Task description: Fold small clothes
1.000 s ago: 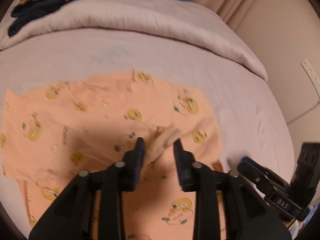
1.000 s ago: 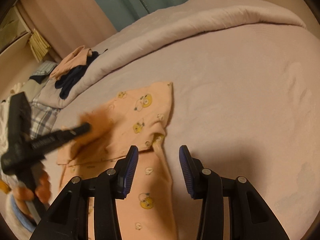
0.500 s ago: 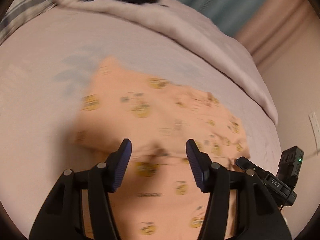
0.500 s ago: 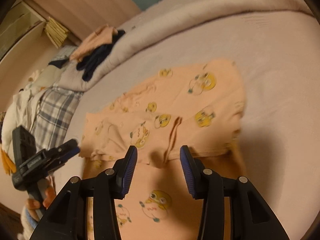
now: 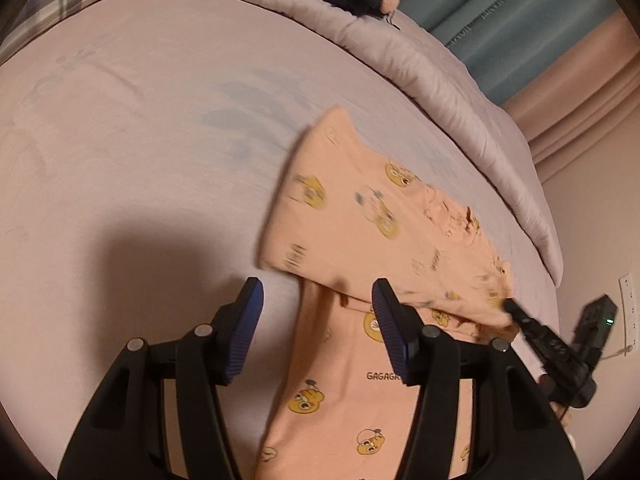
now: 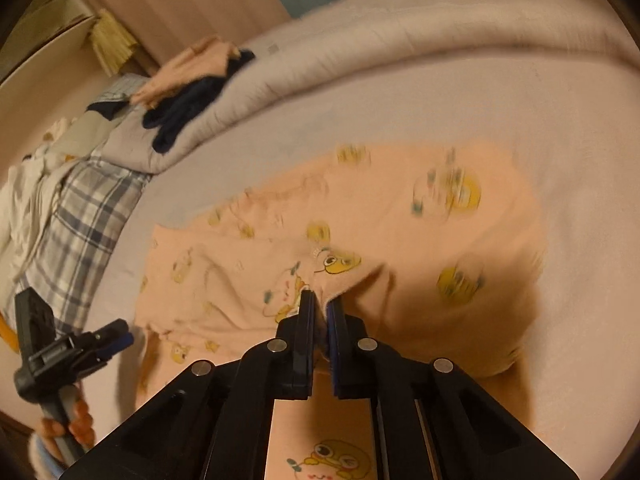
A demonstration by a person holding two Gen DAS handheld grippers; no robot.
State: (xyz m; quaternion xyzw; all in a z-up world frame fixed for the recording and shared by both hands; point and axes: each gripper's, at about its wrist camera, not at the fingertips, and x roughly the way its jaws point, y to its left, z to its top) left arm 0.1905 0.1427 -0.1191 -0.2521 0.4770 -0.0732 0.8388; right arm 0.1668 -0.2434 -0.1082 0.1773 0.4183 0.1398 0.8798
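Note:
A peach child's garment with yellow cartoon prints lies on the bed, its upper part folded over the lower part. My left gripper is open and empty, its jaws wide apart just above the garment's near left edge. My right gripper is shut on a raised ridge of the garment near the fold. The right gripper also shows in the left wrist view, at the garment's right edge. The left gripper shows in the right wrist view, off the garment's left edge.
The pale lilac bedsheet surrounds the garment. A rolled duvet runs along the far side, with dark navy and peach clothes on it. A plaid cloth and white laundry lie at the bed's left end. A wall socket is at right.
My right gripper has shut on the garment's fabric; it was open before. My left gripper let go of the fabric, opened wide and swung left of the garment.

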